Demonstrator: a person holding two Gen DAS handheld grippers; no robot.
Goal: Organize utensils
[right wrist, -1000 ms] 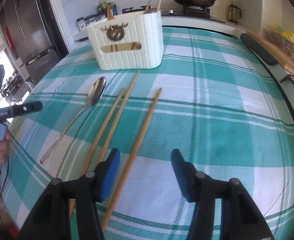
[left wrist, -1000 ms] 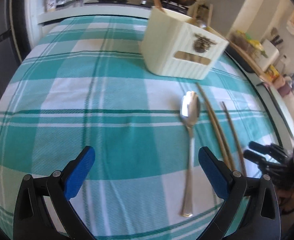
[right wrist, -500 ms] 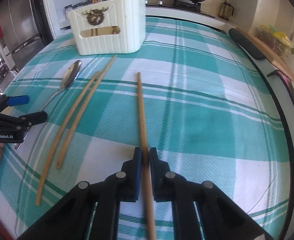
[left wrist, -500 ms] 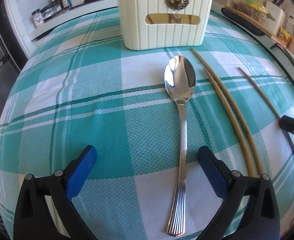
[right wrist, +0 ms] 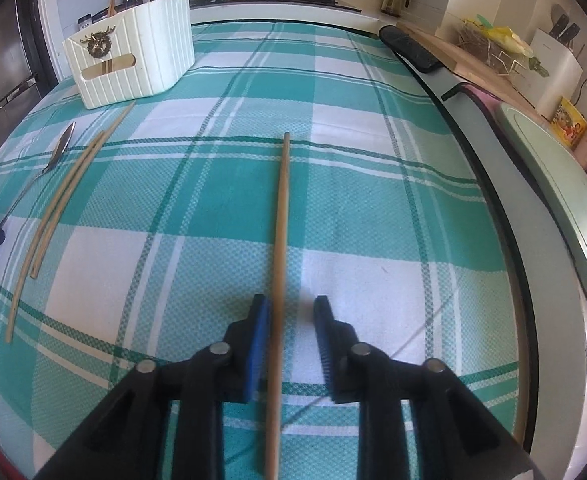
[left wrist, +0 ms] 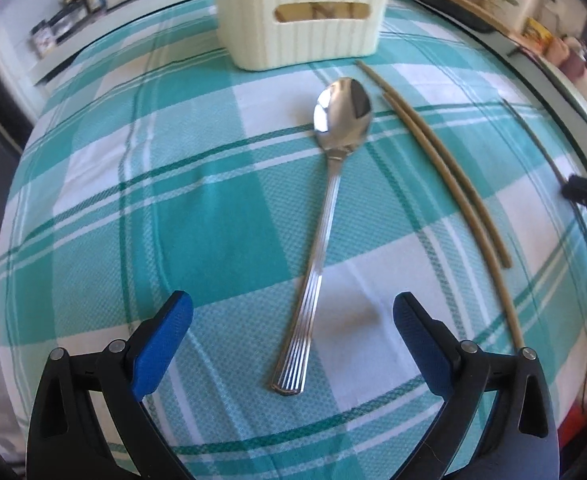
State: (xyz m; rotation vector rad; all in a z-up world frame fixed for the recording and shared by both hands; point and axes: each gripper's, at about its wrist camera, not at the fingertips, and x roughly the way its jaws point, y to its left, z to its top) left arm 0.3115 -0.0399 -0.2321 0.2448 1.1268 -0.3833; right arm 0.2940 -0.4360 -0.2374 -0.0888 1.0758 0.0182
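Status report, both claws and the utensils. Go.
Left claw open, straddling spoon handle. Right claw open, single chopstick between fingers, against left pad. Holder path unobstructed.

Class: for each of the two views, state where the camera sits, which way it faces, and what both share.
Left wrist: behind the open left gripper, facing the spoon and cream holder.
Right wrist: behind the right gripper, jaws slightly apart around a single chopstick, facing the stove.
Shared: spoon, holder, chopstick pair, plaid cloth.

Each black tool point(left wrist: 292, 320) carries blue pads point(left wrist: 161, 344) and silver screws.
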